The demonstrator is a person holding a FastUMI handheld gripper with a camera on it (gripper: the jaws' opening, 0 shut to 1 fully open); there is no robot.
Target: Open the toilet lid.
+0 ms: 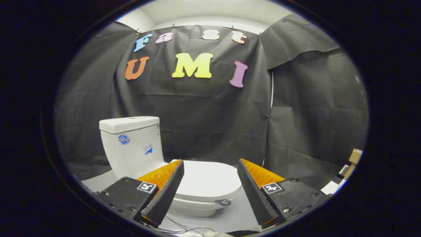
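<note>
Black cloth wall (213,125) — toilet lid (207,179) down — fingers (171,187) apart.

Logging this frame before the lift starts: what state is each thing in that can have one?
Toilet lid: down, closed over the bowl, untouched.
Tank cover: in place on the tank.
Claw: open, fingers spread wide with the lid seen between them, holding nothing.

white toilet lid (205,179) down, closed
</note>
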